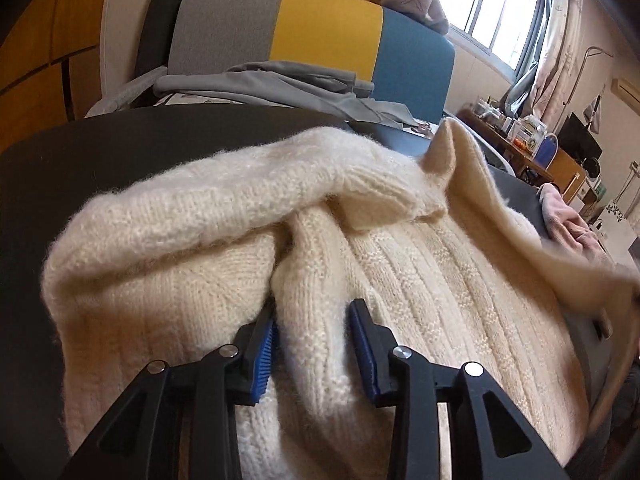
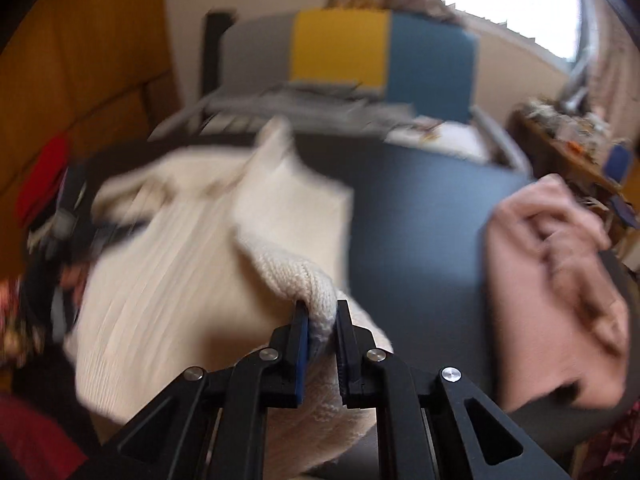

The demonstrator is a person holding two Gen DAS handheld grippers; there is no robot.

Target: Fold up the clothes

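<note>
Gripping a bunched edge of the cream sweater, the right claw has its 2 fingers pressed near together on a knit fold, lifted so the flap can be carried across the body; heavy blur in this view suggests quick travel.

Left claw: fingers parted, a thick ridge of the same sweater standing between the blue pads; whether it pinches or only straddles the knit cannot be told for sure, though it looks slack, likely steadying the garment against the pull.

Sweater: spread on the dark worktop, 1 sleeve laid across the ribbed front.

Pink garment: on the same worktop, well apart to the right, seemingly awaiting its turn.

Grey clothes: heaped beyond, before a grey, yellow and blue chair back.
</note>
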